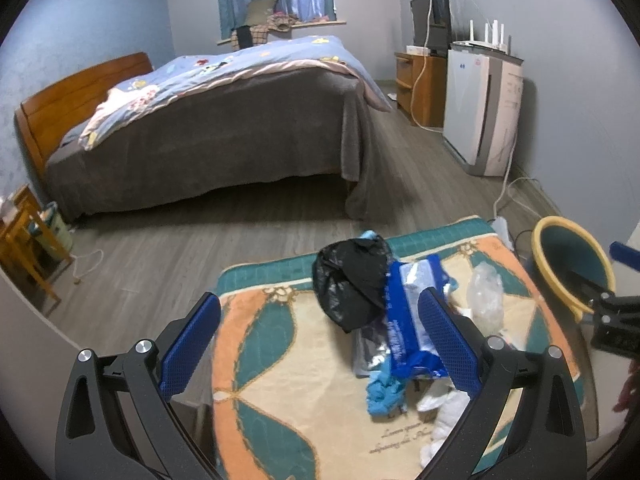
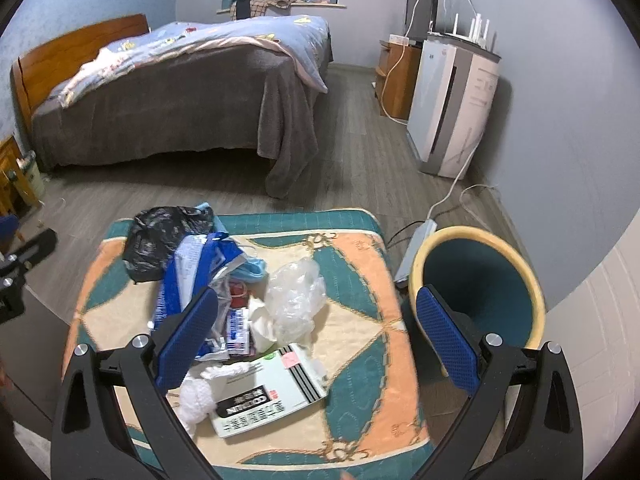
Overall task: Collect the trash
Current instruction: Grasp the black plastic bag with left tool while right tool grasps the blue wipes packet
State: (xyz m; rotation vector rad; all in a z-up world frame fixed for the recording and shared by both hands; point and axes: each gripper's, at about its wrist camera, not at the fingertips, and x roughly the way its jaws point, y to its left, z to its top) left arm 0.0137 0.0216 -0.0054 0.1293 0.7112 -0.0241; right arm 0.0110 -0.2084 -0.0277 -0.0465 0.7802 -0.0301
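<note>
Both grippers, left (image 1: 320, 336) and right (image 2: 316, 328), are hovering with jaws spread wide and empty over the littered blanket (image 2: 360, 264), seemingly readying to move trash into the bin (image 2: 480, 276) standing alongside.

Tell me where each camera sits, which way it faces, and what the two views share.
Left wrist: on the left gripper, open, looking across the patterned mat at the black bag, toward the bed; the right gripper shows at its right edge.
Right wrist: on the right gripper, open, over the box and clear plastic, the bin to its right.
Shared: mat, black bag, blue wrapper, bin, bed.
</note>
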